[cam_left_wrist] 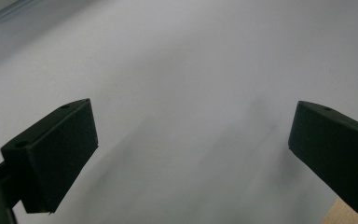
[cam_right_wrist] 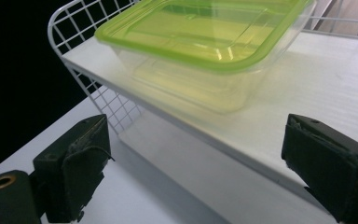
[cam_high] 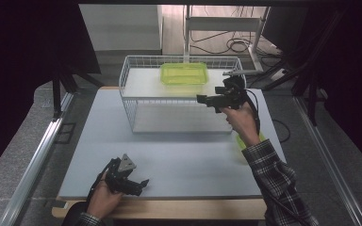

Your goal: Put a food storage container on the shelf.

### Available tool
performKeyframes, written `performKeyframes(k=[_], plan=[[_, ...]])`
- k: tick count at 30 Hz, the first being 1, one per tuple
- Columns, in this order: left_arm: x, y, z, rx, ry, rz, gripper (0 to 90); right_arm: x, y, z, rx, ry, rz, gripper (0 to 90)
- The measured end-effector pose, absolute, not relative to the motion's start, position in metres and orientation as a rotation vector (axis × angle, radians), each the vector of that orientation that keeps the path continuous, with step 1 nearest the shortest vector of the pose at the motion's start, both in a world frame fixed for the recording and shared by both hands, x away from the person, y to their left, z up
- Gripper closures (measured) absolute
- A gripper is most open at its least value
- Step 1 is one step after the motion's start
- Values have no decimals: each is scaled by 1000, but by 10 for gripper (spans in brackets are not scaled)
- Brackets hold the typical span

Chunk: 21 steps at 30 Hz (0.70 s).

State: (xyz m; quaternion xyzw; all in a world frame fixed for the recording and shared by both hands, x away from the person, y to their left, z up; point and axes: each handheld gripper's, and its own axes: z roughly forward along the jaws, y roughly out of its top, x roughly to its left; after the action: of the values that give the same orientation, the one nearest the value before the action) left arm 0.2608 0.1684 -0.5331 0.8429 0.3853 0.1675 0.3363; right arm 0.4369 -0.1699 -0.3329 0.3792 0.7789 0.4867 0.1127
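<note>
A clear plastic container with a lime-green lid (cam_high: 184, 73) (cam_right_wrist: 205, 51) stands on the top shelf of a white wire rack (cam_high: 125, 89) (cam_right_wrist: 70, 23) at the back of the table. My right gripper (cam_high: 203, 99) (cam_right_wrist: 196, 163) hovers at the rack's right front, level with the shelf edge and short of the container, pointing left in the high view. It is open and nothing lies between its jaws. My left gripper (cam_high: 140, 184) (cam_left_wrist: 191, 149) sits low over the white table (cam_high: 179, 155) near its front edge, open, with bare tabletop between its jaws.
A second lime-green plastic piece (cam_high: 243, 142) lies on the table's right side, mostly hidden under the right forearm. The rack has a lower shelf (cam_high: 179, 123) under the top one. Dark stands and cables surround the table at the back and sides.
</note>
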Motion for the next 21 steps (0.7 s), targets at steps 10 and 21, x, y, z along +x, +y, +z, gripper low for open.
performKeyframes(k=[10,21], plan=[[260,170,-532,2178,985,447,9,412,-175,-348,1003,2324,1388,66],[259,170,-531,2160,983,445,8,388,-187,-372,948,2354,1347,52]])
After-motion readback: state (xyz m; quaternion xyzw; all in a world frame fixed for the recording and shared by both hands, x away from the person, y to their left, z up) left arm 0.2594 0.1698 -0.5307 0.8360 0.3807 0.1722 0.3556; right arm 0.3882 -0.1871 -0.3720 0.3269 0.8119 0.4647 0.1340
